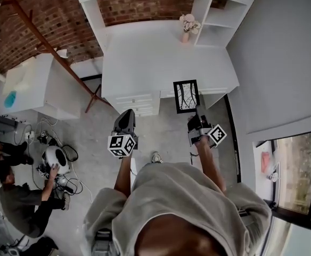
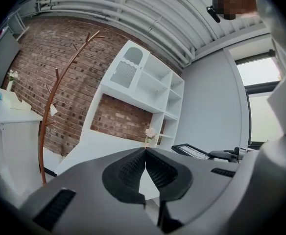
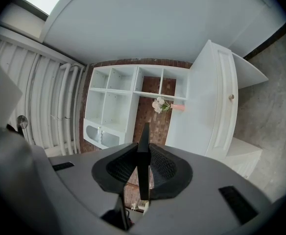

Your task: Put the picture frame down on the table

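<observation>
The right tool (image 1: 196, 117) is gripping the picture frame (image 1: 186, 96) by its edge near the white surface (image 1: 155, 63). The left tool (image 1: 127, 116) is hovering closed and empty.

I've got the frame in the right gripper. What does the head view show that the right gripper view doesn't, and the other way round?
Only the head view: the front of the picture frame with its branch drawing, the left gripper, and a person crouching beside cables.
Only the right gripper view: the jaws of the right gripper closed on the frame's thin edge.
Both: the frame, the white desk, the vase of flowers on it, and the shelves behind.
</observation>
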### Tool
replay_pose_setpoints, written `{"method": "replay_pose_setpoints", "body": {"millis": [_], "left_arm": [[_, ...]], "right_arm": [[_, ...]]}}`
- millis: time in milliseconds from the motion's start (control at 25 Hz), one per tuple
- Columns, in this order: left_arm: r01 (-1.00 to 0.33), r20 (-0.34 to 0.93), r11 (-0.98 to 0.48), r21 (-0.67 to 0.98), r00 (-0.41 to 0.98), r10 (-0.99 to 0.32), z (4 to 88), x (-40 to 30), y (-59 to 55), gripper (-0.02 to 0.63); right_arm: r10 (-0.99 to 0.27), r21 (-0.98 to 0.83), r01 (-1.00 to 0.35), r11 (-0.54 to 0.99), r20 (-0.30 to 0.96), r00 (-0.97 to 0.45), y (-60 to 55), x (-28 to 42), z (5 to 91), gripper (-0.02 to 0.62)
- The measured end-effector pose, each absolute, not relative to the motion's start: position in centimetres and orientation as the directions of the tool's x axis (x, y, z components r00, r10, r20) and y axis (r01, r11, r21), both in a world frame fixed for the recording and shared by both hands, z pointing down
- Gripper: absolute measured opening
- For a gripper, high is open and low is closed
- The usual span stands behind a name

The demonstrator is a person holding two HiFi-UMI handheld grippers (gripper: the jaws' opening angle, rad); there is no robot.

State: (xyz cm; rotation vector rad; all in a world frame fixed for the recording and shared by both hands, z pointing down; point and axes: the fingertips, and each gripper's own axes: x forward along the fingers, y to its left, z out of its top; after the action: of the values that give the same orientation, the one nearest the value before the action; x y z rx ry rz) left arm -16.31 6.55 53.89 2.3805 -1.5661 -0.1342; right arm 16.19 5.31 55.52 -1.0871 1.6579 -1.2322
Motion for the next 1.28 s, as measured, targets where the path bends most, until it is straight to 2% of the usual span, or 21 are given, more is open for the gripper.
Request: {"method": "replay_pose_setpoints", "body": {"millis": [320, 800, 1280], "left_arm": [[-0.873, 0.085, -0.391, 0.292, 0.431, -0.898, 54.7, -18.0, 2.4, 0.017], [-0.860, 0.096, -0.415, 0.297, 0.460, -0.883, 55.7, -18.3, 1.8, 0.017], [-0.868, 0.118, -0.404, 0.289, 0.451, -0.885, 56.8, -17.5, 0.3, 0.017]], "right_arm": [[-0.951, -0.969, -0.194, 0.154, -0.092, -0.296, 1.8, 14.8, 55.7, 0.087], [-0.965, -0.972, -0.200, 0.125, -0.072, -0.253, 2.6, 15.2, 56.5, 0.087], [-0.960, -0.979, -0.167, 0.115, -0.066, -0.273, 0.5, 15.3, 58.4, 0.087]]}}
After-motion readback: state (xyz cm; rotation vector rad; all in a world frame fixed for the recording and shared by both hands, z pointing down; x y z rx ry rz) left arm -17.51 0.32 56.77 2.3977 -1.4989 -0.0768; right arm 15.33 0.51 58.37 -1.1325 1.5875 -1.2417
